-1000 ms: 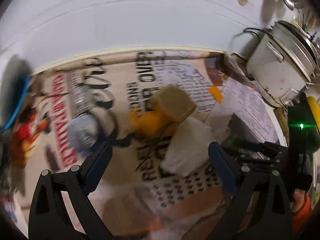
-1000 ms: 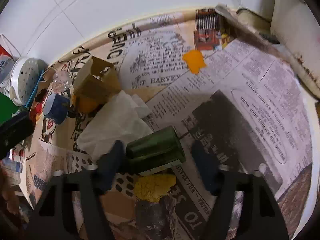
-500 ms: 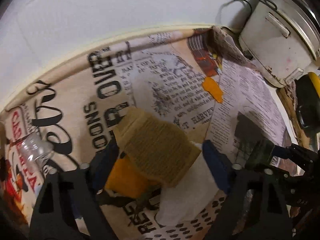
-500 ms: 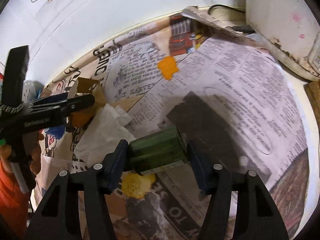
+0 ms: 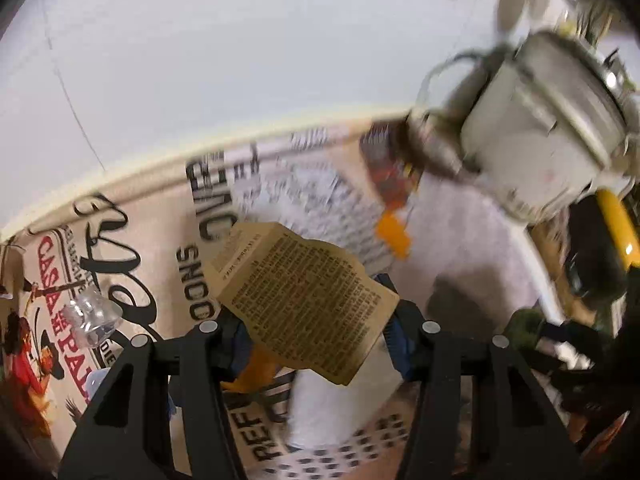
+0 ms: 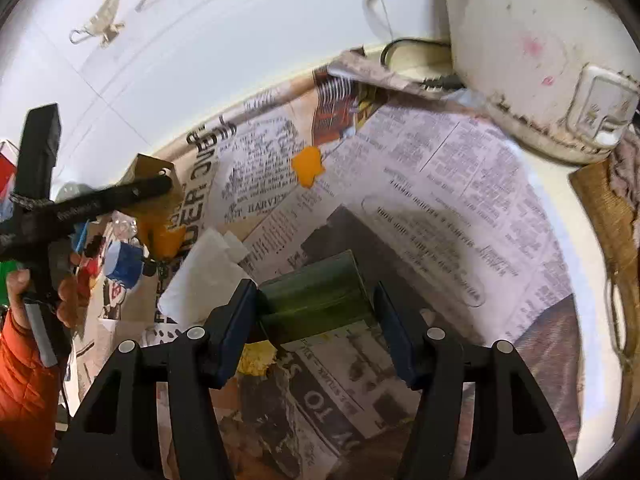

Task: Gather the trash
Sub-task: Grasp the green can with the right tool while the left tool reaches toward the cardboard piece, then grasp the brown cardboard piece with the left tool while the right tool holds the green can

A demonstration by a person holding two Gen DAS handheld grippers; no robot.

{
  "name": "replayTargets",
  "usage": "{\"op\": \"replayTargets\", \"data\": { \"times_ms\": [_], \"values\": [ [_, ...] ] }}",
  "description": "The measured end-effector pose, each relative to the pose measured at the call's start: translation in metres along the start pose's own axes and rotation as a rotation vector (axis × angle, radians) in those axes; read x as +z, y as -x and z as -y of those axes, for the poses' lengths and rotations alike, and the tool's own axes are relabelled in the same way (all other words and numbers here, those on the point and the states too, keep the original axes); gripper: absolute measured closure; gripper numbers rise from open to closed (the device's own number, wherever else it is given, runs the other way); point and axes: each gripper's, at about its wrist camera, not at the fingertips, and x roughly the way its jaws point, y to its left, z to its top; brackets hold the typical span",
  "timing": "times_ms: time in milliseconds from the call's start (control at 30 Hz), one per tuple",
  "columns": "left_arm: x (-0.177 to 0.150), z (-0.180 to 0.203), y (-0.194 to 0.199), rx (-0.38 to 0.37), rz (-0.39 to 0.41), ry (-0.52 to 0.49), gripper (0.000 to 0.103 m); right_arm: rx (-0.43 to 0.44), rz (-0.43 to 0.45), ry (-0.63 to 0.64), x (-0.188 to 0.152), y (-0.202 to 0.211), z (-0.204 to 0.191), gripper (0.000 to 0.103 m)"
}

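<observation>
Left wrist view: left gripper (image 5: 316,344) is closing around a brown cardboard box (image 5: 304,304), light and crushable, above the newspaper (image 5: 280,184).
Right wrist view: right gripper (image 6: 316,320) is clamping a green carton (image 6: 316,296); stiff sides are offering the hold.

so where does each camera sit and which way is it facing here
Left wrist: sits on the left gripper, looking steeply down along its fingers at the cardboard box between its closing jaws, above the newspaper; only the black fingers show.
Right wrist: sits on the right gripper, looking down at the green packet it grips; a hand and orange sleeve show at left.
Shared: both see the newspaper, white tissue, orange scrap and rice cooker.
</observation>
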Motion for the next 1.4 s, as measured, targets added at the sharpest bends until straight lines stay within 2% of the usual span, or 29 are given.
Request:
{"op": "replayTargets", "data": {
  "times_ms": [133, 200, 233, 333, 367, 467, 667, 767, 933, 1033, 1100, 1133, 1167, 1233, 1333, 1400],
  "values": [
    [0.003, 0.023, 0.03, 0.002, 0.089, 0.021, 0.051, 0.02, 0.039, 0.021, -0.002, 0.025, 0.011, 0.046],
    [0.0, 0.039, 0.044, 0.015, 0.112, 0.018, 0.078, 0.03, 0.059, 0.033, -0.003, 0.037, 0.017, 0.046],
    [-0.002, 0.045, 0.048, 0.02, 0.106, 0.021, 0.089, 0.035, 0.069, 0.041, -0.004, 0.044, 0.019, 0.046],
    [-0.018, 0.065, 0.063, 0.051, 0.13, 0.043, 0.09, 0.053, 0.096, 0.074, -0.006, 0.064, 0.027, 0.046],
    [-0.026, 0.073, 0.069, 0.07, 0.145, 0.046, 0.096, 0.061, 0.105, 0.09, -0.007, 0.071, 0.029, 0.046],
    [-0.051, 0.09, 0.084, 0.104, 0.17, 0.083, 0.102, 0.087, 0.123, 0.133, -0.012, 0.087, 0.034, 0.046],
    [-0.105, 0.121, 0.122, 0.145, 0.21, 0.153, 0.103, 0.118, 0.108, 0.203, -0.034, 0.113, 0.039, 0.046],
    [-0.131, 0.135, 0.141, 0.176, 0.225, 0.161, 0.103, 0.138, 0.101, 0.223, -0.047, 0.122, 0.037, 0.046],
    [-0.167, 0.15, 0.165, 0.177, 0.234, 0.166, 0.103, 0.158, 0.115, 0.235, -0.071, 0.141, 0.025, 0.046],
    [-0.188, 0.152, 0.168, 0.157, 0.193, 0.145, 0.103, 0.151, 0.122, 0.233, -0.089, 0.151, 0.016, 0.046],
    [-0.202, 0.149, 0.164, 0.146, 0.159, 0.131, 0.097, 0.137, 0.136, 0.237, -0.101, 0.156, 0.012, 0.046],
    [-0.209, 0.147, 0.16, 0.141, 0.143, 0.117, 0.084, 0.124, 0.147, 0.242, -0.107, 0.158, 0.01, 0.046],
    [-0.215, 0.144, 0.156, 0.145, 0.133, 0.11, 0.065, 0.104, 0.16, 0.244, -0.114, 0.158, 0.009, 0.046],
    [-0.226, 0.139, 0.146, 0.173, 0.136, 0.112, 0.052, 0.093, 0.165, 0.228, -0.122, 0.157, 0.011, 0.046],
    [-0.232, 0.13, 0.122, 0.219, 0.095, 0.125, 0.052, 0.084, 0.157, 0.188, -0.131, 0.148, 0.018, 0.046],
    [-0.23, 0.124, 0.108, 0.219, 0.083, 0.134, 0.052, 0.08, 0.134, 0.186, -0.134, 0.142, 0.022, 0.046]
  ]
}}
